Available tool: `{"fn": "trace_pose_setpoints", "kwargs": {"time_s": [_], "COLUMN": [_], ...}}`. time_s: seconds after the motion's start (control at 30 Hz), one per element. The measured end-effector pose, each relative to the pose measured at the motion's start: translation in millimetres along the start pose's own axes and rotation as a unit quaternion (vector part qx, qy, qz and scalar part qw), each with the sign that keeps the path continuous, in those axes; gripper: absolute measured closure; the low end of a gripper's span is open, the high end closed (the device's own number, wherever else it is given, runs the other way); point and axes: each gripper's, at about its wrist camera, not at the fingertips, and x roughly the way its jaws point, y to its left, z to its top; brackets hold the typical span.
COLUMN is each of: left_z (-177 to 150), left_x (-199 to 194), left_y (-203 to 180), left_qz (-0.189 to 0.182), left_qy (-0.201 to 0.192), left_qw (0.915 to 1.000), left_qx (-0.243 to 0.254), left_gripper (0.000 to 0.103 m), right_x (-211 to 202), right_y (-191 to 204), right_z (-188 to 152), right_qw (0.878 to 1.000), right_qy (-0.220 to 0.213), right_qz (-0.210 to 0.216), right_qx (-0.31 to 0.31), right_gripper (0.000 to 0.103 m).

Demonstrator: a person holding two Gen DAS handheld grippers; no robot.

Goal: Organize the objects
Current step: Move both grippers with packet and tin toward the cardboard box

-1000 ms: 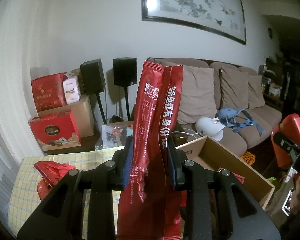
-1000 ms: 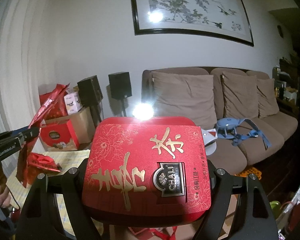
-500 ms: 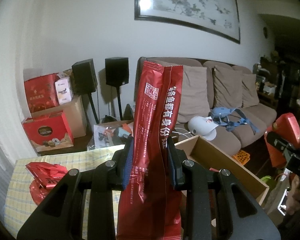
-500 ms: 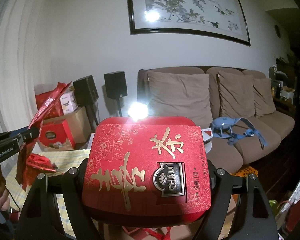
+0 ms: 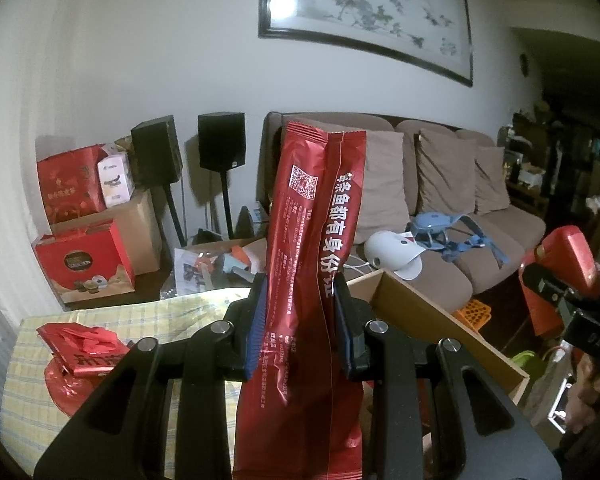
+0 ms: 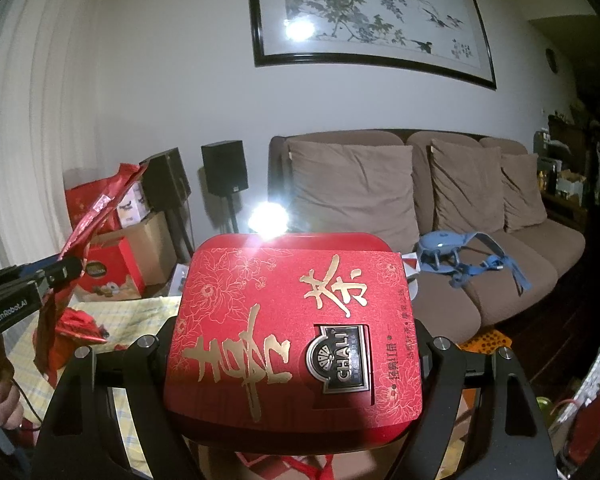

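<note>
The left tool (image 5: 300, 320) is clamped on a tall red foil packet (image 5: 312, 240), held upright above the counter (image 5: 32, 364) with its checked yellow cloth. The right tool (image 6: 296, 344) grips a wide red tea tin (image 6: 292, 320) across its sides, lid facing up. An open cardboard box (image 5: 428, 316) sits just beyond the left tool, crumpled red bags (image 5: 80, 348) lie on the counter to its left, and a brown sofa (image 6: 500, 240) stands behind.

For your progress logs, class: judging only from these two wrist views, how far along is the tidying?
Done: nothing visibly stowed. In hand: left gripper clamps an upright red foil packet; right gripper holds a red tea tin. Left: both go somewhere, perhaps the cardboard box; crumpled red wrapping remains on the checked tablecloth.
</note>
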Motion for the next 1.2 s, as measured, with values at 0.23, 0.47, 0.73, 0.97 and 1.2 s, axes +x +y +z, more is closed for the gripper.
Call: {"fn": "trace_pose_setpoints", "kwargs": {"time_s": [0.23, 0.47, 0.73, 0.97, 1.2], "left_z": [-1.6, -3.8, -4.3, -3.7, -3.6], "left_x": [6.1, 10.2, 14.9, 18.7, 23.1], "left_y": [-6.9, -15.8, -19.5, -20.2, -25.4], "left_qz": [-0.009, -0.019, -0.027, -0.030, -0.033], "left_qy": [0.004, 0.008, 0.014, 0.020, 0.023], "left_qw": [0.9999, 0.9998, 0.9995, 0.9993, 0.9991], "left_qx": [-0.001, -0.001, -0.003, -0.012, -0.012], "left_gripper": [0.075, 0.075, 0.075, 0.075, 0.075], "right_x": [5.3, 8.7, 11.4, 13.5, 15.4], "right_y": [-2.6, -7.3, -9.6, -11.4, -16.9], "right_z": [-1.6, -2.6, -4.9, -5.0, -3.8], "right_qw": [1.000, 1.000, 1.000, 1.000, 0.999], "right_qy": [0.007, 0.012, 0.019, 0.023, 0.025], "right_qz": [-0.007, -0.012, -0.015, -0.018, -0.022], "right_qx": [0.000, 0.002, 0.004, 0.005, 0.011], "right_gripper": [0.020, 0.020, 0.020, 0.020, 0.020]}}
